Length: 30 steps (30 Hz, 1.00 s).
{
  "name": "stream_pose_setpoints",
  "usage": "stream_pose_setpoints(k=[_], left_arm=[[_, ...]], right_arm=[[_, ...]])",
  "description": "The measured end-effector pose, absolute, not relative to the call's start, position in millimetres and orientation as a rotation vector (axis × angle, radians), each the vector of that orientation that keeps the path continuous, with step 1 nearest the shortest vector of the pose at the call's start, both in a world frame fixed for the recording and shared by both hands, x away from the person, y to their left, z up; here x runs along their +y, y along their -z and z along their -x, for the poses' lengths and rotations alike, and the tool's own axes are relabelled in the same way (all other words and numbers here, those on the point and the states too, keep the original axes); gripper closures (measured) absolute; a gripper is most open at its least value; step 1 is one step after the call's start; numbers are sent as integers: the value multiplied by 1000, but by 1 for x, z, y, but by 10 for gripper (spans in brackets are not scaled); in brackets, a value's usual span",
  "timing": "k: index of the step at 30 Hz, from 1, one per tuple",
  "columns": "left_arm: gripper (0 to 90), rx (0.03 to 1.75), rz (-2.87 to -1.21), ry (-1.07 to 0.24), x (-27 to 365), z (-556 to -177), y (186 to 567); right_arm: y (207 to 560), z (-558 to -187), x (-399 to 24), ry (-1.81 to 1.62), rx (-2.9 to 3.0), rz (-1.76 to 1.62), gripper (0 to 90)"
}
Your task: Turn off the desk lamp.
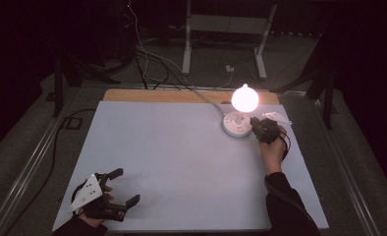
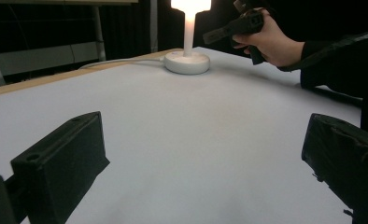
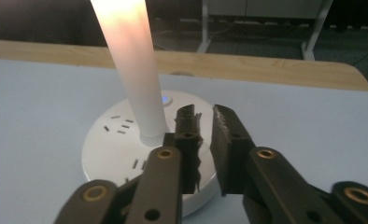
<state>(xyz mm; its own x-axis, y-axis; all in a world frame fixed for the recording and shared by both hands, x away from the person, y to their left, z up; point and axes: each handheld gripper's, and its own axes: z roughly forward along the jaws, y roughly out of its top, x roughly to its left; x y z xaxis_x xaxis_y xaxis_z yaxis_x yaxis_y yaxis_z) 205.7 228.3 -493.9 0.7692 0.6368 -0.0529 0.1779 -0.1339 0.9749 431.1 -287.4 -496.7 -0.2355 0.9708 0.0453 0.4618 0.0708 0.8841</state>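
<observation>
Over by the far right corner of the worktop (image 1: 181, 162) a lit lamp (image 1: 239, 118) stands on its round white base, its bulb glowing above a white stem, its cord running off the far edge. The right gripper (image 1: 257, 124) hangs just above the near rim of that base, beside the stem; its jaws are drawn almost together with only a thin slit between them, and nothing is caught in it. Whether they touch the base I cannot tell. Down at the near left corner the left gripper (image 1: 124, 186) rests low over the bare white sheet, well apart from the lamp, its jaws spread wide and empty.
</observation>
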Motion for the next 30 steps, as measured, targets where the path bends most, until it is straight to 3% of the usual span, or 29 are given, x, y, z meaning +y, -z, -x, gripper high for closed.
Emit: stream_pose_setpoints(k=[1, 3, 30], left_arm=[[5, 650, -1690, -446, 228, -206, 494], [5, 651, -1690, -446, 228, -206, 494], [5, 659, -1700, -450, 228, -206, 495]], right_arm=[[499, -434, -286, -1082, 1775, -1430, 889], [500, -435, -285, -1079, 1779, -1439, 894], [514, -458, -278, -986, 1831, -1452, 899]])
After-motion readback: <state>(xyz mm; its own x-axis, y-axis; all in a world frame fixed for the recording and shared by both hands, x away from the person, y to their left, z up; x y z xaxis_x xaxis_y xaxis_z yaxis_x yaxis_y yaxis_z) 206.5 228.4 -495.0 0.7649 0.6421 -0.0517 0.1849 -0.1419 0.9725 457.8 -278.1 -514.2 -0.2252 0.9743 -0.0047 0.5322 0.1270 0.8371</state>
